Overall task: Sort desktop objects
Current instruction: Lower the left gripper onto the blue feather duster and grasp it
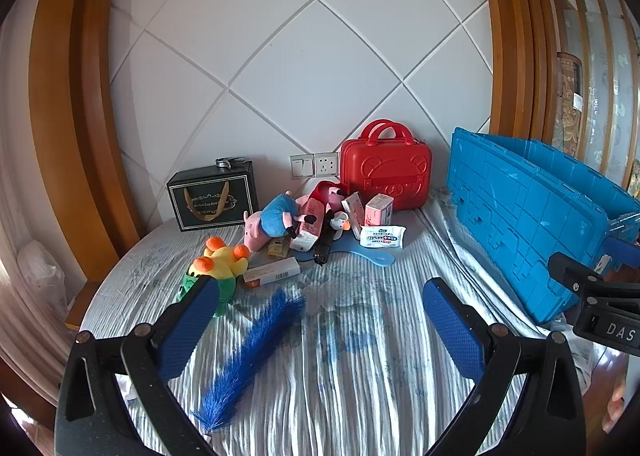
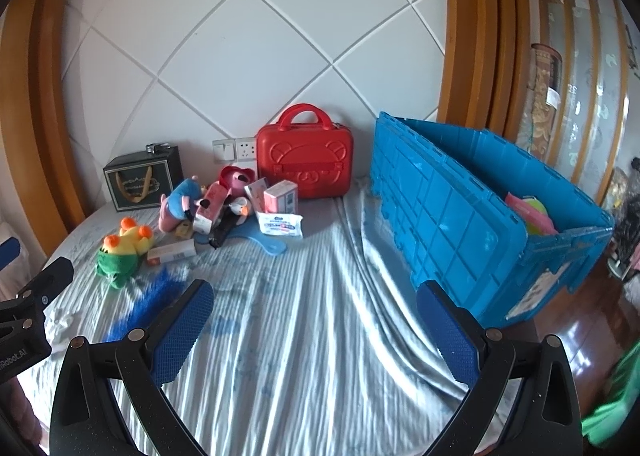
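Note:
A heap of small objects lies at the back of the cloth-covered table [image 1: 360, 376]: a yellow-green plush toy [image 1: 218, 268], a pink and blue plush pig [image 1: 270, 222], pink boxes [image 1: 378, 210], a wipes pack [image 1: 382, 237], a white-orange carton [image 1: 272, 272], a light blue flat spoon shape [image 1: 356, 252]. A blue bristly brush [image 1: 248, 356] lies nearer. My left gripper [image 1: 320, 296] hovers open over the cloth, the brush just inside its left finger. My right gripper [image 2: 316, 300] is open above bare cloth, left of the blue crate [image 2: 460, 216].
A red carry case [image 1: 386, 168] and a black gift box [image 1: 214, 200] stand against the white panelled wall. The open blue crate [image 1: 528, 216] stands at the table's right and holds pink and yellow items [image 2: 532, 212]. Wooden floor lies beyond the right edge.

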A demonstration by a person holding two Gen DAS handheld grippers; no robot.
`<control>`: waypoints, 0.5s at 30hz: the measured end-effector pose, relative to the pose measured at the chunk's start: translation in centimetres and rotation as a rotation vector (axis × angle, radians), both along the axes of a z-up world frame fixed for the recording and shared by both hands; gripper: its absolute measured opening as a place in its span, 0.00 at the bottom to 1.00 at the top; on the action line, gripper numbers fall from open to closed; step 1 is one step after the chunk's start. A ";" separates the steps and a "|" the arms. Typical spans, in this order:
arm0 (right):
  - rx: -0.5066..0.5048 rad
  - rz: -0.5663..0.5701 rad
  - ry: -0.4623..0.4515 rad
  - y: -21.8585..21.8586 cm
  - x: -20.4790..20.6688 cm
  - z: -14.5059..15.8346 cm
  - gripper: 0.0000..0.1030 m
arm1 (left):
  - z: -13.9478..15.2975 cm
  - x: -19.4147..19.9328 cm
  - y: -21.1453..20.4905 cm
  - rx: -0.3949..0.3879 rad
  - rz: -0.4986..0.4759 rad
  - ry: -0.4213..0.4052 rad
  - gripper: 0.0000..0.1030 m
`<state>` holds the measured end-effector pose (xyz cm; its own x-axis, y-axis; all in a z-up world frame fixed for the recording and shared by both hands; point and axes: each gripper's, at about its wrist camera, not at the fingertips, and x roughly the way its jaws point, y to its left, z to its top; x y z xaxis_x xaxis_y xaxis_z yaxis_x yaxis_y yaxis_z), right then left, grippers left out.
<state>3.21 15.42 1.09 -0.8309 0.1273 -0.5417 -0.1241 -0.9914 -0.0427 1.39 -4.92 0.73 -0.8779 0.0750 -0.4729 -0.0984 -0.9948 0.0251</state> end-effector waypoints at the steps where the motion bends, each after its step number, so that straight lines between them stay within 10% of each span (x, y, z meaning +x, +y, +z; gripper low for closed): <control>1: 0.002 0.002 0.000 0.0 0.0 0.0 1.00 | 0.0 0.0 0.0 0.001 0.001 -0.001 1.00; 15: 0.004 0.032 -0.013 -1.1 -1.4 -0.1 1.00 | -0.9 -1.0 -1.5 0.013 0.014 -0.028 1.00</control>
<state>1.85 14.32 0.97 -0.8273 0.1033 -0.5521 -0.0920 -0.9946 -0.0482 0.36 -6.44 -0.19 -0.8652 0.0689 -0.4966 -0.0848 -0.9963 0.0096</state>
